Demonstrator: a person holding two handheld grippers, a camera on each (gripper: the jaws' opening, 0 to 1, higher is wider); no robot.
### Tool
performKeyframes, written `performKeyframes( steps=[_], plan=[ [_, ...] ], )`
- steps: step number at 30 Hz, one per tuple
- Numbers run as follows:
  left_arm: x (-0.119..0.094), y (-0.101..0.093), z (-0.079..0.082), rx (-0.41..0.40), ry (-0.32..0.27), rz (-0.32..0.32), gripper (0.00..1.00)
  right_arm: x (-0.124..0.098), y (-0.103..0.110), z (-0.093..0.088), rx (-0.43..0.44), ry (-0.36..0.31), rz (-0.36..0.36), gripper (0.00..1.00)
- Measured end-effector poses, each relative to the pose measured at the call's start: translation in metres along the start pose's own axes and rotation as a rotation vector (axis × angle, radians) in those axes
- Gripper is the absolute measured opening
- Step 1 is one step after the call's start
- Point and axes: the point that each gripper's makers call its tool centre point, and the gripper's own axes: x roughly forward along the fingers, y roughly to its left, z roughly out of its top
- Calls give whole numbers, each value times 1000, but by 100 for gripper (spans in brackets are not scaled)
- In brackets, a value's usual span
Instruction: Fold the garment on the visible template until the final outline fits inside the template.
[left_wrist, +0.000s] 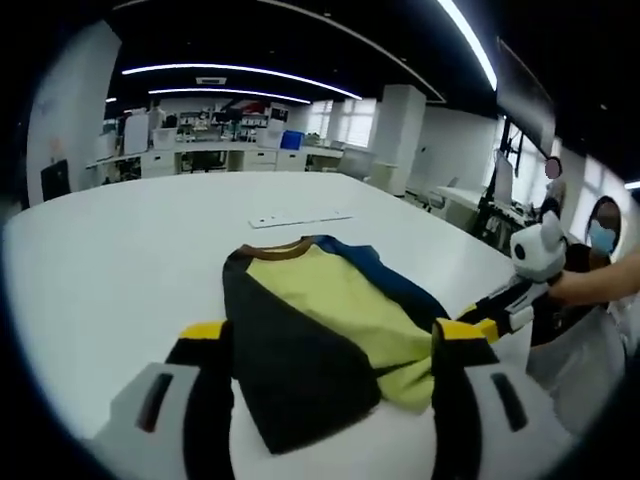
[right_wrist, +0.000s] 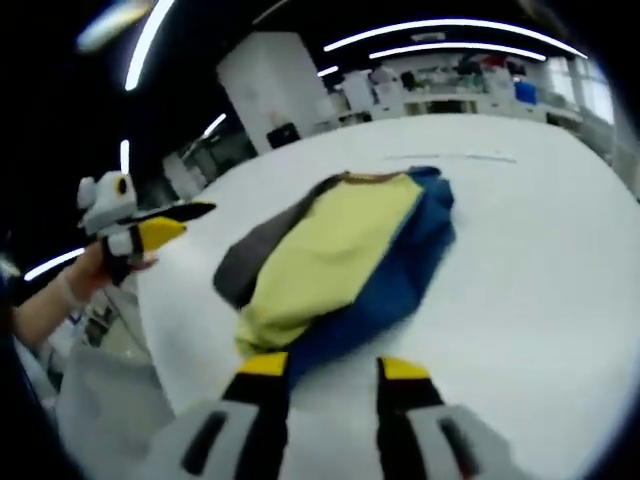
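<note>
Folded yellow, dark grey and blue fabric garment (left_wrist: 330, 335) lies centre frame on white tabletop (left_wrist: 120, 260). Left gripper (left_wrist: 335, 345) at bottom, jaws wide, straddling garment's near edge, nothing gripped. Right gripper (right_wrist: 325, 372) bottom centre in right gripper view, jaws apart, empty, near garment hem.

White table (left_wrist: 120, 270), desks (left_wrist: 200, 158) behind, ceiling light strips (left_wrist: 240, 72), windows (left_wrist: 345, 118).
</note>
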Motion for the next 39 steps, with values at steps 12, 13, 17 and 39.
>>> performKeyframes(
  steps=[12,13,17,39],
  plan=[
    [2,-2,-2,-4,9,-3,77,1,5,-7,54,9,3,3],
    [2,-2,-2,-6,10,-4,76,1,4,-8,59,11,3,0],
    [4,-5,-4,-1,20,-11,76,-2,4,-7,62,-3,2,0],
    [2,0,-8,10,51,-6,74,-75,-68,29,-42,3,-58,0]
  ],
)
